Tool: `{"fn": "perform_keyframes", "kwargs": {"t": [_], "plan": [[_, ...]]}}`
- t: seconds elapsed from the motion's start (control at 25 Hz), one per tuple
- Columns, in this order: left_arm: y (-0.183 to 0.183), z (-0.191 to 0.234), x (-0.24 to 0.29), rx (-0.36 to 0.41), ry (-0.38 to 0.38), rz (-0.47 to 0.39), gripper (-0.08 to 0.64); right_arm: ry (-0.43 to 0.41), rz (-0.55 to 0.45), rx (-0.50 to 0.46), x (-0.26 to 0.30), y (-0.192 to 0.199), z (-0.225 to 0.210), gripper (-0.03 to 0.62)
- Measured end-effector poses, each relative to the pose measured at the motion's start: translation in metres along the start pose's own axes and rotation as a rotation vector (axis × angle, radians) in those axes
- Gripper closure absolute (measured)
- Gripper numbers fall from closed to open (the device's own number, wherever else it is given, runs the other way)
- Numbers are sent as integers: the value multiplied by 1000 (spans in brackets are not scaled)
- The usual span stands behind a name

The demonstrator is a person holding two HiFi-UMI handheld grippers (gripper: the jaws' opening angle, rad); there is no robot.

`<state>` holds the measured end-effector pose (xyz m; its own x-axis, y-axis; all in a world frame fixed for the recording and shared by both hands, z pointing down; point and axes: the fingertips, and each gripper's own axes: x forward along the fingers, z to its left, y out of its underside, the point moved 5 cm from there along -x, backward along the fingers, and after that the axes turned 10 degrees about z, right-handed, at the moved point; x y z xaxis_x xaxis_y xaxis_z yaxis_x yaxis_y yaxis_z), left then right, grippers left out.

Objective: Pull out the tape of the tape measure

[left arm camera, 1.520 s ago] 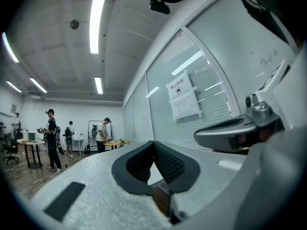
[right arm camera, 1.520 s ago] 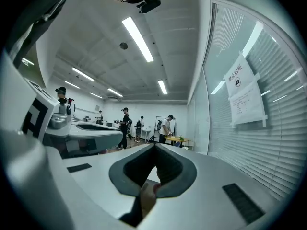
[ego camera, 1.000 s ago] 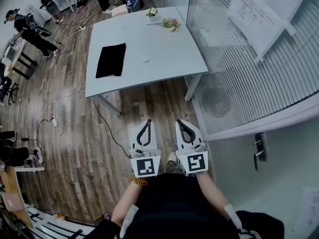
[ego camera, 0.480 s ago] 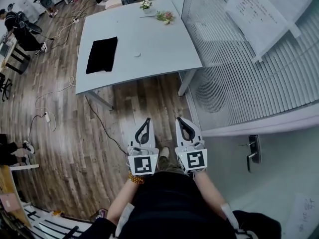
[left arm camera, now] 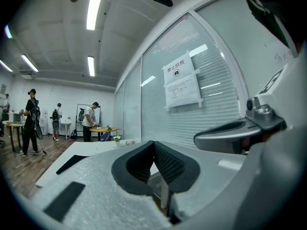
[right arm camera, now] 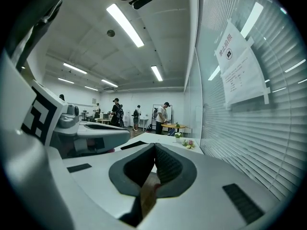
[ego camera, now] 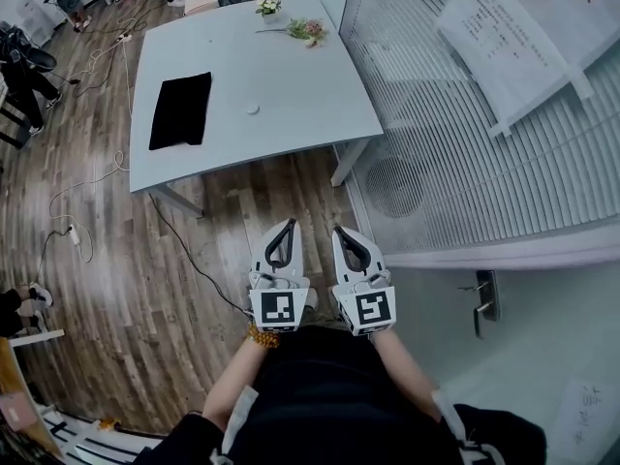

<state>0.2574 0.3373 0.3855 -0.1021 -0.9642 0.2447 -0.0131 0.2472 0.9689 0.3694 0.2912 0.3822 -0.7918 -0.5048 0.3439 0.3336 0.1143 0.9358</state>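
Observation:
A small round white thing, perhaps the tape measure, lies on the pale table far ahead of me. Left of it lies a black cloth. Both grippers are held side by side over the wooden floor, well short of the table. My left gripper is shut with nothing in it, and so is my right gripper. In the left gripper view the shut jaws point level at the table. The right gripper view shows its shut jaws and the left gripper beside them.
A glass wall with blinds and a paper notice runs along the right. Flowers and a small plant pot sit at the table's far end. A cable trails over the floor. Several people stand at the far left.
The table has slid left and come closer in the head view as I walk toward it. Both grippers stayed shut and moved forward together.

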Motion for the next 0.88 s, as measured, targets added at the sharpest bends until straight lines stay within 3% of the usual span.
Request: {"fn": "perform_keyframes", "kwargs": {"t": [0.4, 0.88], "plan": [[2, 46, 50, -38, 46, 37, 554, -52, 24, -20, 76, -23, 3, 591], [0, 140, 111, -51, 6, 52, 554, -101, 34, -69, 183, -56, 2, 592]]}}
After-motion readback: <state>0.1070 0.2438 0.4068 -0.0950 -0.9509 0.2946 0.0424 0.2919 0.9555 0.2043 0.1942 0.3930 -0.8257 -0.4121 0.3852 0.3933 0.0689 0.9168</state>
